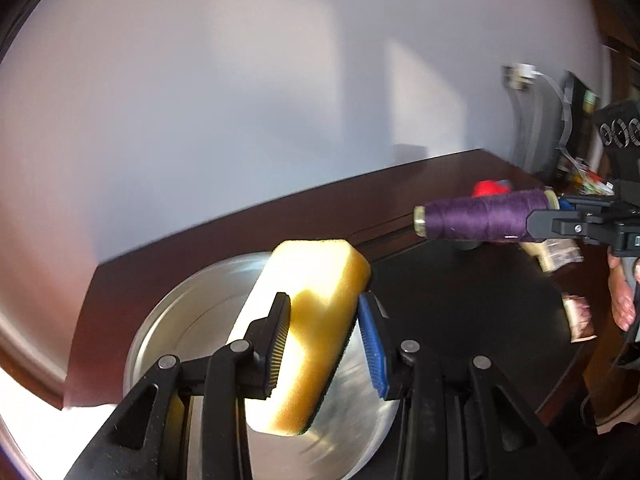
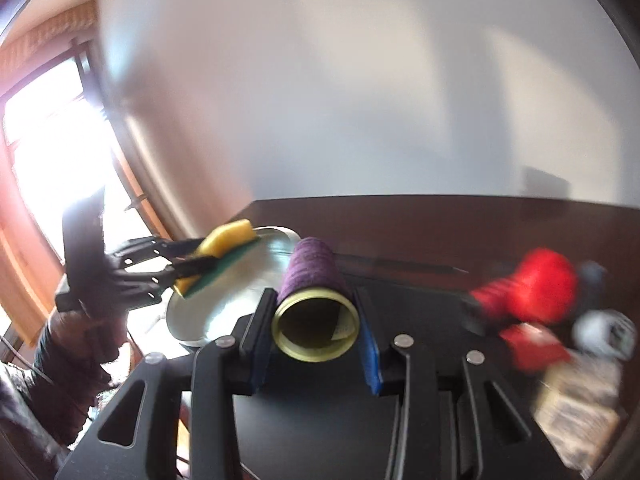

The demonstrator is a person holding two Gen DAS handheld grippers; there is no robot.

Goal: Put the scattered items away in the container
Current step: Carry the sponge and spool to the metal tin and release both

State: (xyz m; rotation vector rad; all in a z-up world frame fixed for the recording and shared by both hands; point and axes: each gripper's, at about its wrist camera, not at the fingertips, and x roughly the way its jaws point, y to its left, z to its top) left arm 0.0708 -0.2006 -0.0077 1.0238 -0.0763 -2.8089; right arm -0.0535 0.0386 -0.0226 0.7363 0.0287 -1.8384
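My left gripper (image 1: 326, 344) is shut on a yellow sponge (image 1: 316, 300) with a green scouring side, held in the air above a round silver metal container (image 1: 168, 320). My right gripper (image 2: 316, 320) is shut on a purple thread spool (image 2: 314, 276) with a gold rim, lifted over the black mat (image 2: 420, 312). From the left wrist the spool (image 1: 484, 216) hangs at the right, clear of the container. From the right wrist the sponge (image 2: 228, 240) shows at the left, over the container's rim (image 2: 276, 232).
A dark wooden tabletop (image 1: 240, 232) carries the black round mat (image 1: 460, 312). A blurred red item (image 2: 536, 292), a grey-white object (image 2: 604, 332) and patterned packets (image 2: 580, 400) lie at the right. A white wall stands behind; a bright window (image 2: 48, 140) is at the left.
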